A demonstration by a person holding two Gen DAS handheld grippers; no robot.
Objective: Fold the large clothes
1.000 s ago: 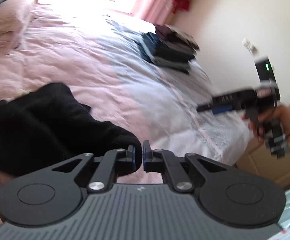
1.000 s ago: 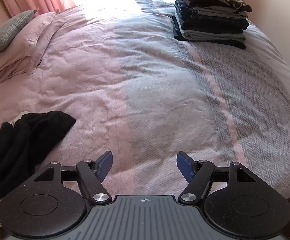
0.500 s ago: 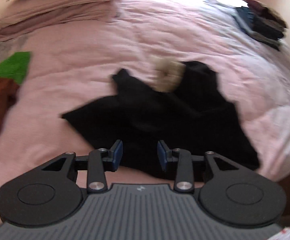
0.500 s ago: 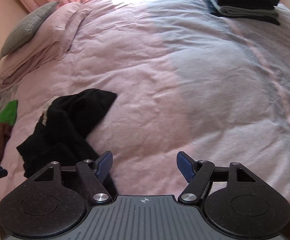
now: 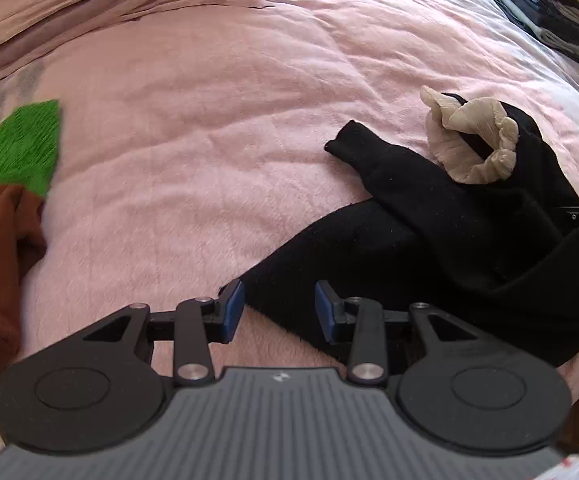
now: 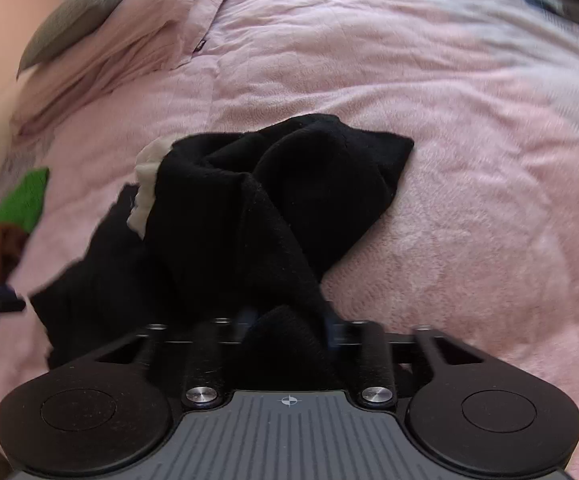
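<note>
While the right tool [image 6: 287, 330] is closing on the black garment [image 6: 273, 208], only the left view shows folded clothes [image 5: 549, 12].

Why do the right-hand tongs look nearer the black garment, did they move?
Yes. The right tongs have come down and left across the pink bedspread onto the black garment, and are closing on a fold of it.

Left gripper [image 5: 278, 312]: pointed steeply down, blue pads [image 5: 232, 311] parted to moderate gap, nothing pinched between them. I see black garment [image 5: 429, 240] edge lying past pads, not clamped.

Right gripper [image 6: 287, 330]: also angled down, jaws closing, fingers blurred. Fold of black garment bunched between fingers; whether pads already press on it, cannot tell. Right gripper's tip shows at right edge of left view.
</note>
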